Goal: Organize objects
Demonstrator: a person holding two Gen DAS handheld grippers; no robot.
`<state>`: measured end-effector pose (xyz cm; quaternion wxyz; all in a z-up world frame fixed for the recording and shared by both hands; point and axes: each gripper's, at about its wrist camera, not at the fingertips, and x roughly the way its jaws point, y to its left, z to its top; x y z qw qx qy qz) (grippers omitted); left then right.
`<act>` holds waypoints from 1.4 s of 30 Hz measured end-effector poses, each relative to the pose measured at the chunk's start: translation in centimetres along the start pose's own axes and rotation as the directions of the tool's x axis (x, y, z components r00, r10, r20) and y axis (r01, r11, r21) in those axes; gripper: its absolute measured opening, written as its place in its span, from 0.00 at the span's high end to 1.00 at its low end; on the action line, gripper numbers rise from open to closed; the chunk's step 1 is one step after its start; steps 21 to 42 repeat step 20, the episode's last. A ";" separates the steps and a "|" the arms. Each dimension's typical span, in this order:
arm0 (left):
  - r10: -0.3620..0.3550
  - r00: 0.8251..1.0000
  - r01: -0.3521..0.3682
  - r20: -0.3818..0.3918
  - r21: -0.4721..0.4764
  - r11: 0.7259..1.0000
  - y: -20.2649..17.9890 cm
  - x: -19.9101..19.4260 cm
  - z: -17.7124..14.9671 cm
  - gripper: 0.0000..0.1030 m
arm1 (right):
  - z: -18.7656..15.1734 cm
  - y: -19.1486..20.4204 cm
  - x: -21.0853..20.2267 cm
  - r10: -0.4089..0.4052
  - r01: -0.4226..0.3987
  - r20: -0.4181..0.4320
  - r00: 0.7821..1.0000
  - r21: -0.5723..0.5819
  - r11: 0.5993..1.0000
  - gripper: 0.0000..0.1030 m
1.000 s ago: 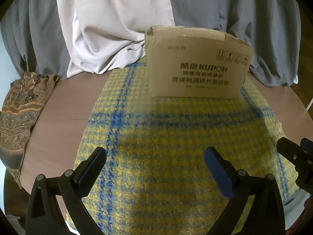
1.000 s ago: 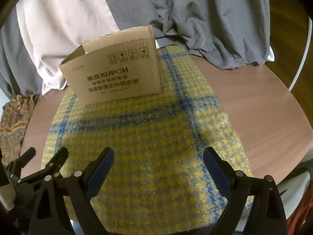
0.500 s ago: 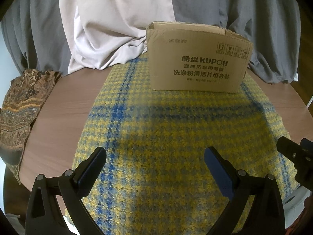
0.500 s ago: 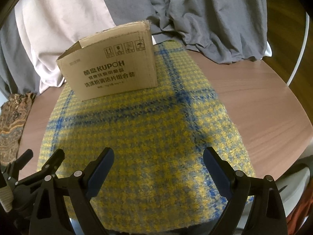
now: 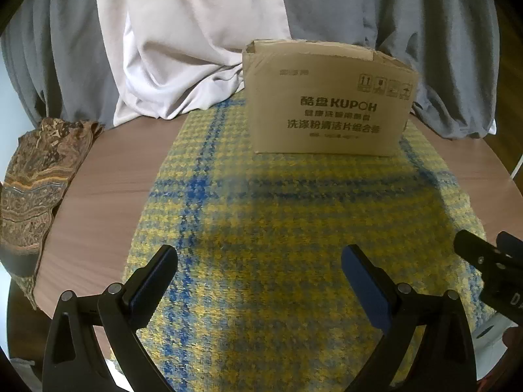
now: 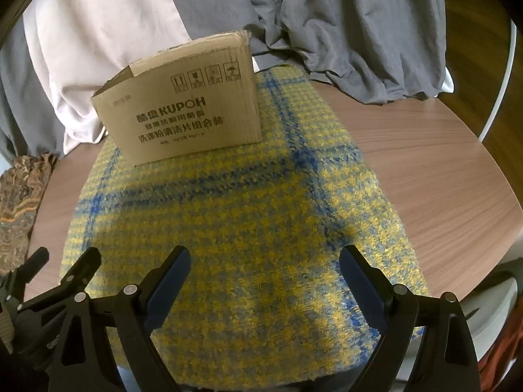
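I hold my left gripper point(image 5: 258, 261) and my right gripper point(image 6: 264, 261) side by side over the near edge of the round brown wooden table point(image 6: 441, 179), both with their blue-padded jaws spread wide and nothing between them. I judge they sit low and level there because the near hem of the yellow-and-blue checked woollen cloth point(image 5: 294, 228) lies just under them, a handy place to take hold with two hands at once.

The cloth runs flat from the near edge to the far edge, down the middle of the table. On its far end stands the brown cardboard box with dark printed lettering point(image 5: 330, 107), upright, printed face toward me, top flaps open (a likely place for things to go into, though that is my guess). A folded brown paisley-patterned fabric point(image 5: 36, 176) lies over the left edge, well apart from the checked cloth. The pale pink sheet point(image 5: 196, 32) and the grey sheet point(image 6: 359, 32) hang behind the far edge.

I cannot see into the box. The cloth's near hem drops out of view below my fingers, and the paisley fabric is cut off at the frame's side.
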<state>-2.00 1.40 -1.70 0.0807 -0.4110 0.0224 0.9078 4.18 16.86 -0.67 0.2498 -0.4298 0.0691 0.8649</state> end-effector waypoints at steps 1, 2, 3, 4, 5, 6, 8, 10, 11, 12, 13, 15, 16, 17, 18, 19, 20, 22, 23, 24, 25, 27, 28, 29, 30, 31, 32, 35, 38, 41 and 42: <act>-0.002 1.000 0.002 0.000 -0.001 1.000 0.0 -0.1 0.0 0.01 | 0.0 -0.1 0.0 0.002 -0.002 -0.002 1.000 0.000 1.000 0.10; -0.004 1.000 0.004 0.001 -0.003 1.000 0.0 -0.1 0.1 0.01 | 0.0 -0.1 0.1 0.003 -0.003 -0.003 1.000 0.001 1.000 0.10; -0.006 1.000 0.006 0.001 -0.005 1.000 0.1 -0.2 0.1 0.01 | 0.0 -0.2 0.1 0.005 -0.005 -0.004 1.000 0.001 1.000 0.10; -0.005 1.000 0.005 0.001 -0.006 1.000 0.1 -0.2 0.1 0.01 | 0.0 -0.2 0.1 0.005 -0.005 -0.004 1.000 0.000 1.000 0.10; -0.005 1.000 0.005 0.000 -0.006 1.000 0.1 -0.2 0.2 0.01 | 0.0 -0.2 0.1 0.006 -0.006 -0.004 1.000 0.000 1.000 0.10; -0.007 1.000 0.007 -0.002 -0.006 1.000 0.1 -0.2 0.2 0.01 | 0.0 -0.2 0.1 0.005 -0.005 -0.003 1.000 -0.001 1.000 0.10; -0.004 1.000 0.004 -0.006 0.003 1.000 0.0 -0.1 0.2 0.01 | 0.0 -0.1 0.1 0.003 -0.004 -0.003 1.000 -0.005 1.000 0.10; 0.010 1.000 -0.010 -0.004 0.010 1.000 -0.1 -0.1 0.1 0.01 | 0.0 -0.1 0.1 0.001 -0.001 -0.003 1.000 -0.004 1.000 0.10; 0.008 1.000 -0.008 -0.004 0.013 1.000 -0.1 -0.1 0.1 0.01 | 0.0 -0.2 0.2 0.002 -0.002 -0.005 1.000 -0.001 1.000 0.10; 0.004 1.000 -0.004 -0.006 0.015 1.000 -0.2 0.0 0.1 0.01 | 0.0 -0.3 0.3 0.003 -0.003 -0.008 1.000 0.001 1.000 0.10; 0.003 1.000 -0.003 -0.006 0.015 1.000 -0.2 0.0 0.0 0.01 | 0.0 -0.3 0.3 0.003 -0.003 -0.009 1.000 0.001 1.000 0.10; 0.008 1.000 -0.008 0.002 0.009 1.000 -0.1 -0.1 0.0 0.01 | -0.1 -0.2 0.3 0.001 -0.001 -0.010 1.000 -0.002 1.000 0.10; 0.010 1.000 -0.010 0.004 0.009 1.000 -0.1 -0.1 0.0 0.01 | -0.1 -0.3 0.3 0.002 -0.002 -0.010 1.000 -0.003 1.000 0.10; 0.009 1.000 -0.009 0.002 0.010 1.000 0.0 -0.1 0.0 0.01 | -0.1 -0.3 0.3 0.004 -0.004 -0.010 1.000 -0.002 1.000 0.10; 0.006 1.000 -0.006 -0.001 0.011 1.000 -0.1 0.0 0.0 0.01 | -0.1 -0.3 0.3 0.005 -0.005 -0.011 1.000 -0.003 1.000 0.10; 0.002 1.000 -0.002 -0.005 0.010 1.000 0.0 0.0 0.0 0.01 | -0.1 -0.3 0.3 0.005 -0.005 -0.011 1.000 -0.004 1.000 0.10; 0.001 1.000 -0.001 -0.008 0.009 1.000 0.0 0.0 0.0 0.01 | -0.1 -0.3 0.3 0.004 -0.004 -0.010 1.000 -0.005 1.000 0.10; 0.001 1.000 -0.001 -0.008 0.009 1.000 0.0 0.0 0.0 0.01 | -0.1 -0.3 0.3 0.004 -0.004 -0.010 1.000 -0.005 1.000 0.10; 0.001 1.000 -0.001 -0.008 0.009 1.000 0.0 0.0 0.0 0.01 | -0.1 -0.3 0.3 0.004 -0.004 -0.010 1.000 -0.005 1.000 0.10; 0.001 1.000 -0.001 -0.008 0.009 1.000 0.0 0.0 0.0 0.01 | -0.1 -0.3 0.3 0.004 -0.004 -0.010 1.000 -0.005 1.000 0.10; 0.001 1.000 -0.001 -0.008 0.009 1.000 0.0 0.0 0.0 0.01 | -0.1 -0.3 0.3 0.004 -0.004 -0.010 1.000 -0.005 1.000 0.10; 0.001 1.000 -0.001 -0.008 0.009 1.000 0.0 0.0 0.0 0.01 | -0.1 -0.3 0.3 0.004 -0.004 -0.010 1.000 -0.005 1.000 0.10; 0.001 1.000 -0.001 -0.008 0.009 1.000 0.0 0.0 0.0 0.01 | -0.1 -0.3 0.3 0.004 -0.004 -0.010 1.000 -0.005 1.000 0.10; 0.001 1.000 -0.001 -0.008 0.009 1.000 0.0 0.0 0.0 0.01 | -0.1 -0.3 0.3 0.004 -0.004 -0.010 1.000 -0.005 1.000 0.10; 0.001 1.000 -0.001 -0.008 0.009 1.000 0.0 0.0 0.0 0.01 | -0.1 -0.3 0.3 0.004 -0.004 -0.010 1.000 -0.005 1.000 0.10; 0.001 1.000 -0.001 -0.008 0.009 1.000 0.0 0.0 0.0 0.01 | -0.1 -0.3 0.3 0.004 -0.004 -0.010 1.000 -0.005 1.000 0.10; 0.001 1.000 -0.001 -0.008 0.009 1.000 0.0 0.0 0.0 0.01 | -0.1 -0.3 0.3 0.004 -0.004 -0.010 1.000 -0.005 1.000 0.10; 0.001 1.000 -0.001 -0.008 0.009 1.000 0.0 0.0 0.0 0.01 | -0.1 -0.3 0.3 0.004 -0.004 -0.010 1.000 -0.005 1.000 0.10; 0.001 1.000 -0.001 -0.008 0.009 1.000 0.0 0.0 0.0 0.01 | -0.1 -0.3 0.3 0.004 -0.004 -0.010 1.000 -0.005 1.000 0.10; 0.001 1.000 -0.001 -0.008 0.009 1.000 0.0 0.0 0.0 0.01 | -0.1 -0.3 0.3 0.004 -0.004 -0.010 1.000 -0.005 1.000 0.10; 0.001 1.000 -0.001 -0.008 0.009 1.000 0.0 0.0 0.0 0.01 | -0.1 -0.3 0.3 0.004 -0.004 -0.010 1.000 -0.005 1.000 0.10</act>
